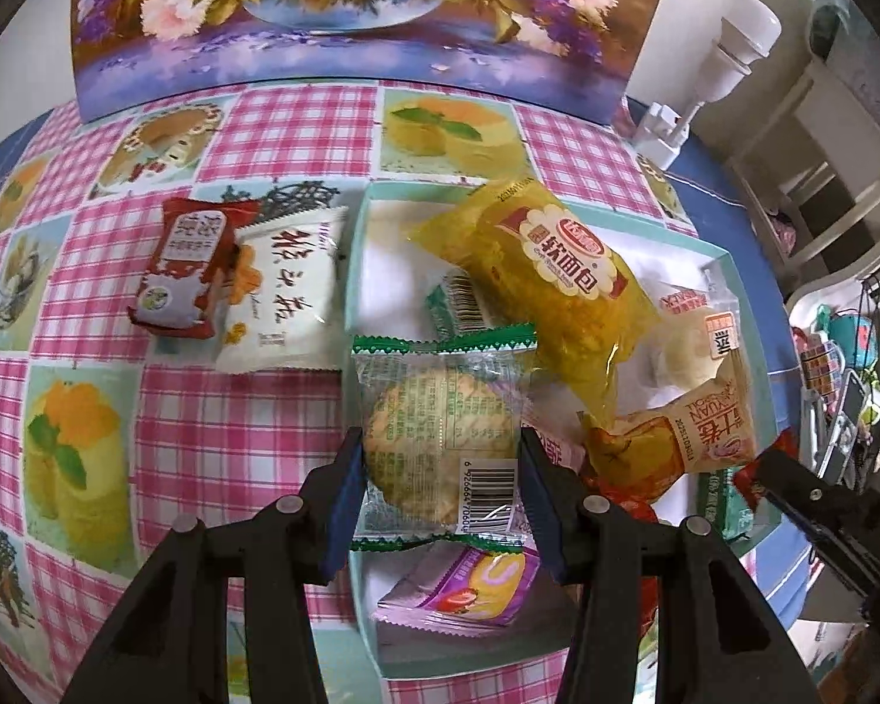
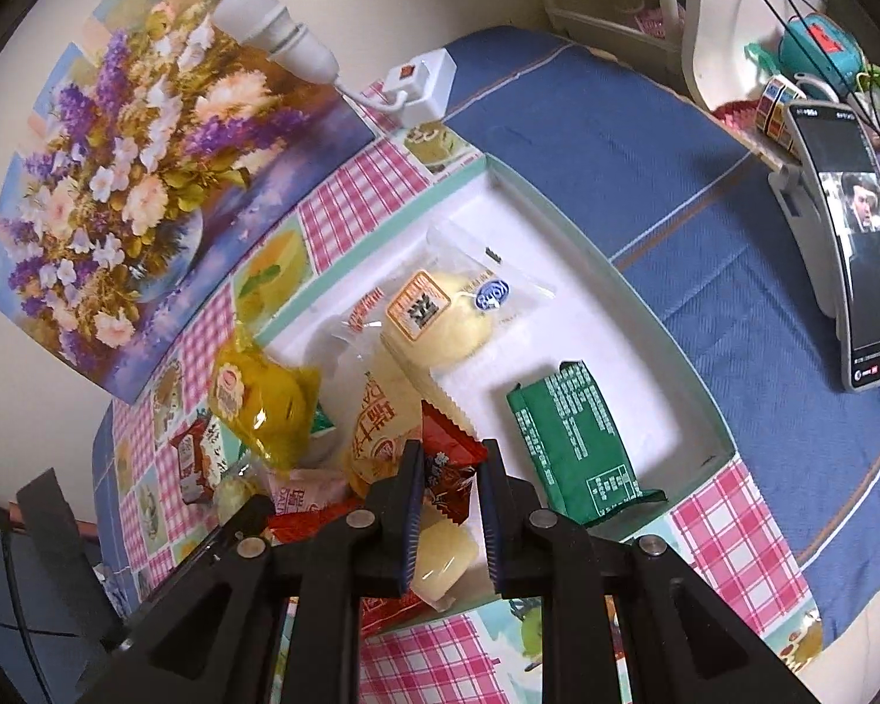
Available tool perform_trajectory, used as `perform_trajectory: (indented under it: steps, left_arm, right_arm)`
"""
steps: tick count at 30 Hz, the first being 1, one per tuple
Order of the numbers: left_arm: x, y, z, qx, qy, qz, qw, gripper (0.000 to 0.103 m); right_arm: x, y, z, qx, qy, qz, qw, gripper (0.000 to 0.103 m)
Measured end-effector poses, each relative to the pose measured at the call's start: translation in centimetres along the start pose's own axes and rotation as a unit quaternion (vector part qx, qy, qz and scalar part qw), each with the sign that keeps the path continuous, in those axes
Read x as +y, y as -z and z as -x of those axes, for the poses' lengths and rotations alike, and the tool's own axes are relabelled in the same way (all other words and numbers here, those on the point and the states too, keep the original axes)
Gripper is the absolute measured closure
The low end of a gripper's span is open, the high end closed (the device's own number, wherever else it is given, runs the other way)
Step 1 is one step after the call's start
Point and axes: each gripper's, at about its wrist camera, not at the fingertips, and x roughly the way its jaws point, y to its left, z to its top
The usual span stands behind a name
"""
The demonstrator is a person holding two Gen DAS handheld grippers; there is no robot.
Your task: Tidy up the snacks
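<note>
1. Left wrist view: the left gripper [image 1: 440, 484] is partly open, its blue pads clamping a clear green-edged packet holding a round biscuit [image 1: 440, 440], above the near edge of the shallow mint-rimmed white box [image 1: 355, 270] on the pink-checked bench [image 1: 234, 440].
2. Right wrist view: the right gripper [image 2: 450, 513] is closed on a red crinkle-edged snack wrapper [image 2: 449, 463], over the same box, beside a green foil pack [image 2: 575, 446].

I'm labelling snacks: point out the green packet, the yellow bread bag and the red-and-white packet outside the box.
green packet [image 2: 581, 446], right wrist view, middle of its printed back
yellow bread bag [image 1: 557, 276], left wrist view, on its label
red-and-white packet [image 1: 185, 267], left wrist view, centre of its front
</note>
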Motion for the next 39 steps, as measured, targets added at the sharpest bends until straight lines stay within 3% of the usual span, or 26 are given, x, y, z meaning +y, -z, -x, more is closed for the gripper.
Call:
perform_trajectory:
  steps: [7,18,21,32,34,36,39]
  left_arm:
    - [-0.2,0.0,-0.7,0.012,0.015,0.001,0.9998,0.051]
    - [-0.1,-0.1,-0.5,0.019,0.005,0.009,0.9998,0.049]
    - [-0.1,-0.2,0.1,0.015,0.004,0.007,0.9999,0.041]
    - [0.1,-0.2,2.4,-0.001,0.001,0.008,1.0,0.04]
    - [0.2,-0.3,2.9,-0.008,-0.003,0.011,0.9999,0.037]
    - [0.6,-0.4,3.5,-0.017,-0.008,0.016,0.9997,0.022]
    - [1.1,-0.5,4.2,-0.027,-0.016,0.024,0.9992,0.021]
  right_arm:
    - [0.1,0.2,-0.6,0.011,0.007,0.003,1.0,0.084]
    - [0.3,0.6,-1.8,0.032,0.015,0.007,0.999,0.081]
    - [0.3,0.6,-1.7,0.031,0.018,0.006,0.999,0.081]
    - [1.3,0.3,-0.3,0.003,0.033,0.026,0.999,0.081]
    - [1.6,0.2,0.1,-0.004,0.04,0.034,0.999,0.081]
    - [1.8,0.1,0.3,-0.006,0.044,0.042,0.998,0.081]
    - [2.3,0.2,0.2,-0.005,0.049,0.055,0.997,0.081]
